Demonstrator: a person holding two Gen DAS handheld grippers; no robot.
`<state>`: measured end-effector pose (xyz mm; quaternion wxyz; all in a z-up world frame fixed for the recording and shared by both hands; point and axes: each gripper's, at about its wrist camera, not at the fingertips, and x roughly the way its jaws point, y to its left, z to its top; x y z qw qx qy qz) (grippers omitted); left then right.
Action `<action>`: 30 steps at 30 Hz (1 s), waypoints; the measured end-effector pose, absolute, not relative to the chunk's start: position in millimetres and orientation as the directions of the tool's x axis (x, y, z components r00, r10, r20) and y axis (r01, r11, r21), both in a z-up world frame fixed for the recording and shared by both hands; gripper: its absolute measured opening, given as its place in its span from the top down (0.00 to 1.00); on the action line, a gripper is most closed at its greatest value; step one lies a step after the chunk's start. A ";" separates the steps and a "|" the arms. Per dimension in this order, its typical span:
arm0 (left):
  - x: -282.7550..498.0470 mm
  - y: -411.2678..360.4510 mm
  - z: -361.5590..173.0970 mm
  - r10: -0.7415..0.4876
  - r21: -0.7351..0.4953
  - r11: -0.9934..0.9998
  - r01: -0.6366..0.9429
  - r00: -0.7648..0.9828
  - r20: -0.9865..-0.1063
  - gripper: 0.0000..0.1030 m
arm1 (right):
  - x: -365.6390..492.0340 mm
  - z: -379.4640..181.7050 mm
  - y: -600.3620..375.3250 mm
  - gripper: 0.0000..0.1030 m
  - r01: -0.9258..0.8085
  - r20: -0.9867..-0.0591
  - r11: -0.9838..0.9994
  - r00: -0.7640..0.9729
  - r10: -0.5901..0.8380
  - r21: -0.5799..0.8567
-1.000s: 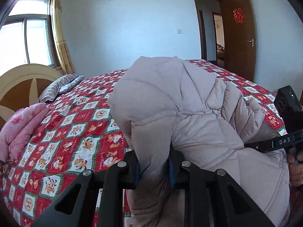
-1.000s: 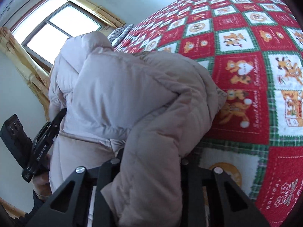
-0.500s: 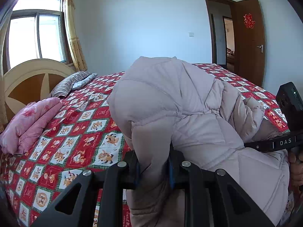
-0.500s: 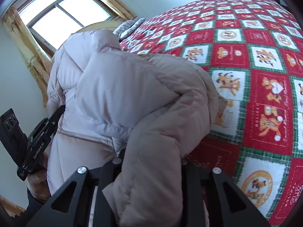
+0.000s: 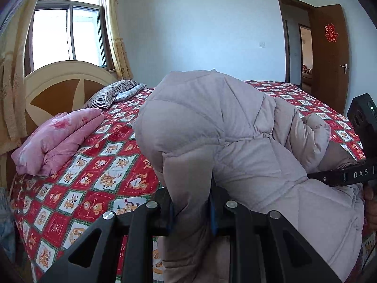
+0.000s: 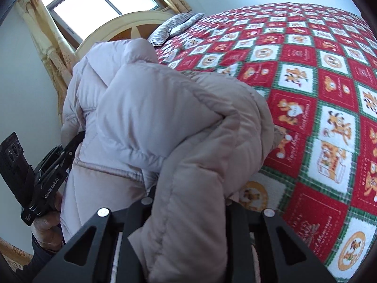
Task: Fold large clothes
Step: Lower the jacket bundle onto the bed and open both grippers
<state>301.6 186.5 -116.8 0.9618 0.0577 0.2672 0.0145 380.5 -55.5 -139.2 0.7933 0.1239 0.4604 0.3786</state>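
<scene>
A pale beige-pink puffy down coat (image 5: 223, 122) is bunched up and lifted above the near edge of the bed. My left gripper (image 5: 190, 202) is shut on a thick fold of it, blue pads pressing into both sides. My right gripper (image 6: 188, 202) is shut on another padded fold of the coat (image 6: 153, 108), which drapes over its fingers and hides the pads. Each view shows the other hand-held gripper at the coat's side: the right one (image 5: 341, 176) and the left one (image 6: 54, 172). The coat's lower part hangs out of sight below the jaws.
The bed carries a red, green and white cartoon-patterned quilt cover (image 5: 99, 169). A folded pink blanket (image 5: 59, 141) and a striped pillow (image 5: 113, 94) lie by the round headboard (image 5: 61, 85) under the window. An open brown door (image 5: 329, 54) stands at the far right.
Both grippers have travelled sideways along the bed with the coat still clamped. The headboard, pink blanket and window have slid further into view. The right view has rolled.
</scene>
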 end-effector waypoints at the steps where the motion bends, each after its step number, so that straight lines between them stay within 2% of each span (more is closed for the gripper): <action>1: 302.1 191.2 -119.1 0.065 0.118 0.993 -0.005 0.853 -0.517 0.77 | 379.9 -140.3 -51.0 0.76 -0.491 -0.641 0.683 0.286 0.713 0.541; 6: 307.0 212.1 -141.4 0.098 0.128 0.991 -0.032 0.826 -0.555 0.76 | 375.4 -145.8 -30.4 0.76 -0.504 -0.679 0.715 0.297 0.671 0.485; 18: 314.6 238.9 -174.2 0.151 0.142 0.986 -0.082 0.794 -0.588 0.63 | 372.8 -151.5 -4.6 0.73 -0.493 -0.712 0.760 0.338 0.616 0.423; 21: 315.3 241.2 -176.4 0.183 0.159 0.981 -0.110 0.794 -0.580 0.48 | 370.6 -153.7 -0.4 0.71 -0.494 -0.719 0.772 0.354 0.599 0.400; 23: 315.5 244.5 -177.4 0.220 0.178 0.974 -0.142 0.793 -0.568 0.30 | 370.4 -156.0 1.4 0.67 -0.489 -0.724 0.784 0.368 0.583 0.382; 25: 315.6 248.5 -177.9 0.244 0.178 0.969 -0.173 0.791 -0.561 0.22 | 370.1 -158.1 3.8 0.62 -0.483 -0.732 0.802 0.392 0.557 0.352; 28: 316.2 254.3 -180.8 0.248 0.158 0.969 -0.192 0.788 -0.563 0.17 | 368.3 -161.3 7.1 0.51 -0.477 -0.738 0.826 0.432 0.518 0.300; 30: 315.6 255.2 -179.9 0.251 0.153 0.968 -0.200 0.782 -0.571 0.17 | 369.8 -162.7 5.6 0.48 -0.469 -0.742 0.831 0.435 0.511 0.298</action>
